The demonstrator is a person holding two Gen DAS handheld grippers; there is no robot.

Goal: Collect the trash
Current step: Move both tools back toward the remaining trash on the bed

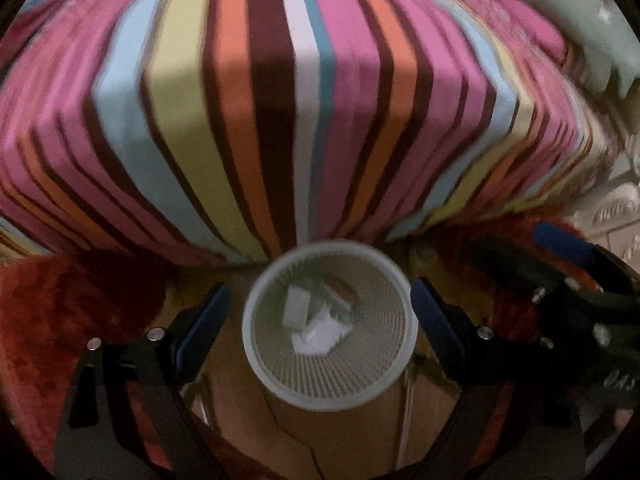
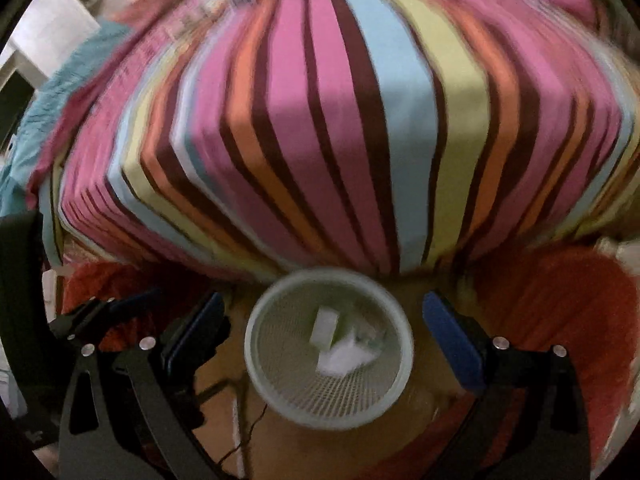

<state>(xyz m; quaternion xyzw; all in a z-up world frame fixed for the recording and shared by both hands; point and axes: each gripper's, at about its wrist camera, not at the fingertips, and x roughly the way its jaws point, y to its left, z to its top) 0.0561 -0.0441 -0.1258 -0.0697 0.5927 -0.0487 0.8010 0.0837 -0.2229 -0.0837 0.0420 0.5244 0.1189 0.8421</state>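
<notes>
A pale mesh waste basket (image 1: 256,344) stands on the floor against a striped bed, straight below both grippers. It holds white trash: a small box (image 1: 297,306) and crumpled paper (image 1: 320,336). In the right wrist view the basket (image 2: 260,376) holds the same box (image 2: 325,326) and paper (image 2: 344,358). My left gripper (image 1: 320,312) is open and empty above the basket, a finger on each side of it. My right gripper (image 2: 324,332) is open and empty too. The right gripper shows at the right edge of the left wrist view (image 1: 576,280).
A bed with a striped sheet (image 1: 280,120) in pink, brown, yellow and blue fills the upper half of both views. A red shaggy rug (image 1: 72,312) lies on both sides of the basket on a brown floor (image 1: 320,440). White carved furniture (image 1: 616,208) stands at the right.
</notes>
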